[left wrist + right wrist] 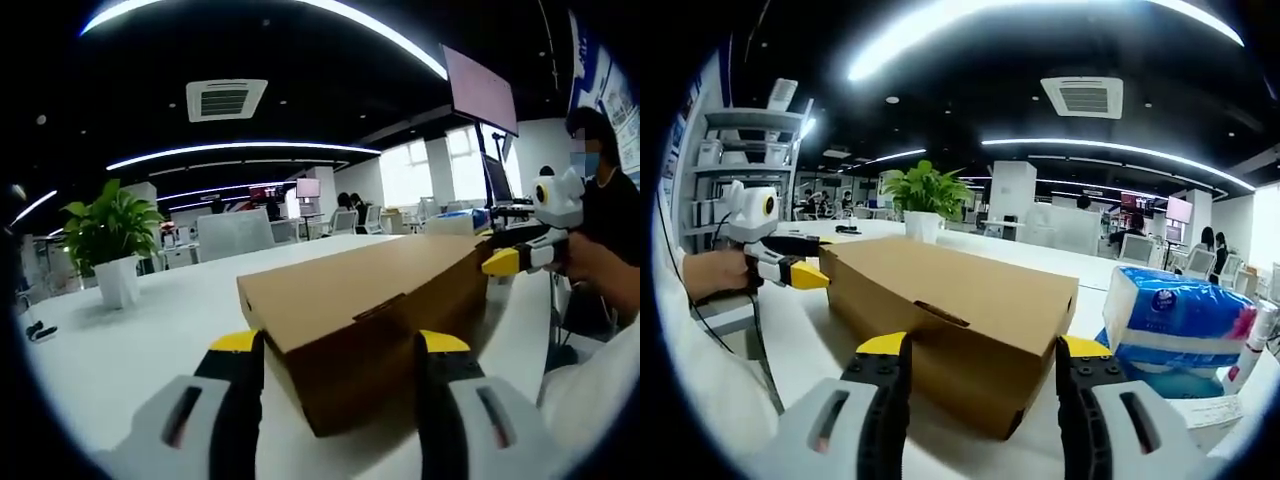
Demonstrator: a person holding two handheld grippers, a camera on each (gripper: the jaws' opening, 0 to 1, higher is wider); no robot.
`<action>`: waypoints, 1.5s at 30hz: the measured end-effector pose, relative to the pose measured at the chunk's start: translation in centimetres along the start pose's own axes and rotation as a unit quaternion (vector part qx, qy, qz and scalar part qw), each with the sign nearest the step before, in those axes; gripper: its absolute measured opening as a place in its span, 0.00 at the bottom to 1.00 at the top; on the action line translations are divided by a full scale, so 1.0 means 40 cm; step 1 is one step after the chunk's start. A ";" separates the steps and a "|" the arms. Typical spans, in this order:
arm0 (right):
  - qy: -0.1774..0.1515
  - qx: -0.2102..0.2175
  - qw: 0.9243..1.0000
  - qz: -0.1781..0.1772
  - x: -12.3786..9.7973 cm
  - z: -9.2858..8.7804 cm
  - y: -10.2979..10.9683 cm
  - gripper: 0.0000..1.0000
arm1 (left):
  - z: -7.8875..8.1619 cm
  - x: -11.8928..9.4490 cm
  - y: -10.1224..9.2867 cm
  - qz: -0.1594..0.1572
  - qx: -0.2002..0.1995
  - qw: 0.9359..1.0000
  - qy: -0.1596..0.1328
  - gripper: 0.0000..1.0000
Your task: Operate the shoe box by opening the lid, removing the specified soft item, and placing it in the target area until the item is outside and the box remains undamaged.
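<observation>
A closed brown cardboard shoe box (370, 285) lies on the white table (140, 330), its lid down. My left gripper (342, 342) is open, and its yellow-tipped jaws straddle the box's near corner. At the box's far end the right gripper (502, 262) shows with a yellow tip against the cardboard. In the right gripper view the same box (950, 285) runs away to the left. My right gripper (982, 345) is open around its near corner. The left gripper (805, 273), held in a hand (710, 272), touches the far end. The box's contents are hidden.
A blue and white pack of tissue paper (1175, 325) stands right beside the box. A potted green plant (110, 240) sits further back on the table. A person (605, 200) is at the table's edge, and a metal shelf (740, 150) stands behind.
</observation>
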State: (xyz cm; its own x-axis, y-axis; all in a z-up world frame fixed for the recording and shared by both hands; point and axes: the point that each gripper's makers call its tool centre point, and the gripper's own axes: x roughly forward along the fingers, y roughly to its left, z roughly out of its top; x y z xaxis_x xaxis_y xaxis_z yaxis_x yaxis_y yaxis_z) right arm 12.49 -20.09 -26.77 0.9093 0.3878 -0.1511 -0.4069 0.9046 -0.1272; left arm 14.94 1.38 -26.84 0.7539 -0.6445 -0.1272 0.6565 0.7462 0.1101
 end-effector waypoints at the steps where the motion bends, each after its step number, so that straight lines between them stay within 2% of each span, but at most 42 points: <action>1: 0.000 -0.001 1.000 0.000 -0.001 0.000 0.000 0.59 | 0.000 -0.001 -0.001 0.000 0.000 1.000 0.000 0.62; 19: 0.000 -0.007 1.000 -0.001 -0.022 -0.006 0.008 0.59 | -0.004 -0.016 -0.020 0.004 0.001 1.000 -0.007 0.62; 35: 0.003 -0.020 1.000 0.002 -0.023 -0.009 0.001 0.59 | 0.000 -0.012 -0.017 0.003 -0.004 1.000 -0.006 0.60; 41: 0.007 -0.017 1.000 0.004 -0.021 -0.010 -0.003 0.60 | -0.003 -0.010 -0.019 0.005 0.010 1.000 -0.003 0.60; 45: 0.009 -0.023 1.000 0.004 -0.020 -0.013 -0.003 0.60 | -0.016 -0.004 -0.025 0.005 0.012 1.000 0.008 0.63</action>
State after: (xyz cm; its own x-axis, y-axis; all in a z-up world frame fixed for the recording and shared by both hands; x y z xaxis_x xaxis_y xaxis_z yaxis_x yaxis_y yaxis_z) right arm 11.79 -20.60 -27.14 0.9044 0.3915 -0.1697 -0.4182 0.8923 -0.1699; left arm 14.13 0.84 -27.56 0.7598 -0.6345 -0.1418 0.6498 0.7481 0.1346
